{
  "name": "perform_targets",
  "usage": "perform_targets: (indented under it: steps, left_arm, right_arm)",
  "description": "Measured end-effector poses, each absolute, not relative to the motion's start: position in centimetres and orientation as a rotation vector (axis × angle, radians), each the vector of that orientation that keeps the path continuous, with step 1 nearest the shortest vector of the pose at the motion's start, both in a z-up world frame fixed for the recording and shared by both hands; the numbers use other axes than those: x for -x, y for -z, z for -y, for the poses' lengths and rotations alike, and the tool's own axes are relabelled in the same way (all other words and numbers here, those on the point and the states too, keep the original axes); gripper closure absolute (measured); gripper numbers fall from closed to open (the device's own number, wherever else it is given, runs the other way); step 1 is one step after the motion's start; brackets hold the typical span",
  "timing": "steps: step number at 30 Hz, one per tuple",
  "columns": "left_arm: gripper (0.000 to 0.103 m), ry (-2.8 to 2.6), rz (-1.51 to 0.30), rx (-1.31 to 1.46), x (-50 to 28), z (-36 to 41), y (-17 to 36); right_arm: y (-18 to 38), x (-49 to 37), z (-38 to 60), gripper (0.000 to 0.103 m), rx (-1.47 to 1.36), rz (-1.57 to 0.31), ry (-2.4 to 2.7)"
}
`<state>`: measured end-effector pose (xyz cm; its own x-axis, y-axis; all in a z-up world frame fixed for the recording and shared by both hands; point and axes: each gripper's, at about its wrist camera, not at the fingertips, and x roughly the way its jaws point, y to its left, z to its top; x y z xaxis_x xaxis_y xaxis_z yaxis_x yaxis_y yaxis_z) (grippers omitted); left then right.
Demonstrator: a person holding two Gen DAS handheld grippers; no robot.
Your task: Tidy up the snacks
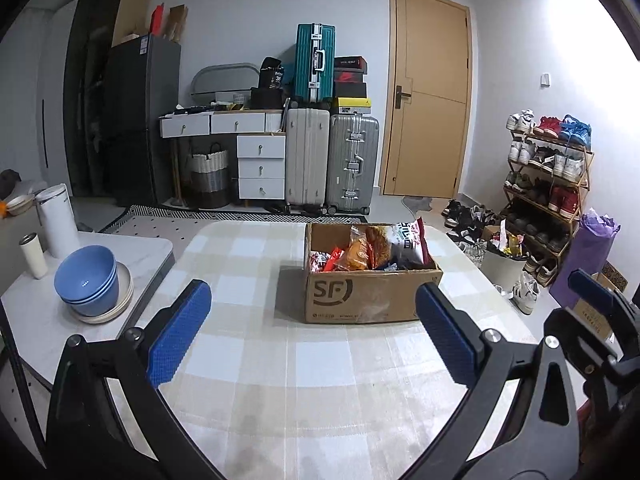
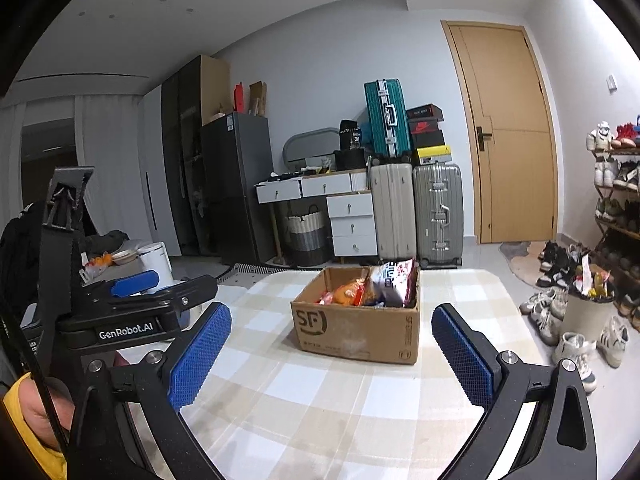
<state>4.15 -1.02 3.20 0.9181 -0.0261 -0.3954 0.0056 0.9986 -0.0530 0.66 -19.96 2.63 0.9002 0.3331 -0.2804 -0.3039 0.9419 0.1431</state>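
left wrist view, snack box (image 1: 360,296) ahead between wide-spread left gripper (image 1: 312,304) fingers

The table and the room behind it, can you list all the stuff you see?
Cardboard box: one, brown, on the checked table.
Snack packets: several, orange, red, white, inside the box.
Bowls: a stack, blue, on the side table at left.
Suitcases: three, teal on top, cream and silver below, against the wall.
Door: one, tan, shut.
Shoe rack: one, full, right.
Left gripper: blue fingers, open.
Right gripper: blue fingers, open.
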Motion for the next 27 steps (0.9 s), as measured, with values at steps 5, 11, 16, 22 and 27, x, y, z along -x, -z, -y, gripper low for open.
perform_targets:
  steps: [5, 11, 16, 22, 27]
  left_arm:
    - [0.001, 0.041, -0.440, 0.062, -4.46, 1.10, -2.89]
    - [0.001, 0.052, -0.448, 0.058, -4.73, 1.47, -2.65]
    - [0.001, 0.058, -0.455, 0.063, -4.84, 1.60, -2.85]
    - [0.001, 0.060, -0.456, 0.054, -4.84, 1.77, -3.07]
    - [0.001, 0.064, -0.461, 0.055, -4.84, 1.77, -3.13]
  right_arm:
    - [-2.48, -0.87, 20.26, 0.001, -0.120, -0.315, -0.333]
    - [-2.59, -0.83, 20.23, 0.001, -0.122, -0.314, -0.337]
    - [-2.44, -0.80, 20.18, 0.001, -0.127, -0.317, -0.340]
    - [-2.31, -0.84, 20.07, 0.001, -0.132, -0.325, -0.342]
    - [-2.16, -1.02, 19.84, 0.001, -0.133, -0.330, -0.344]
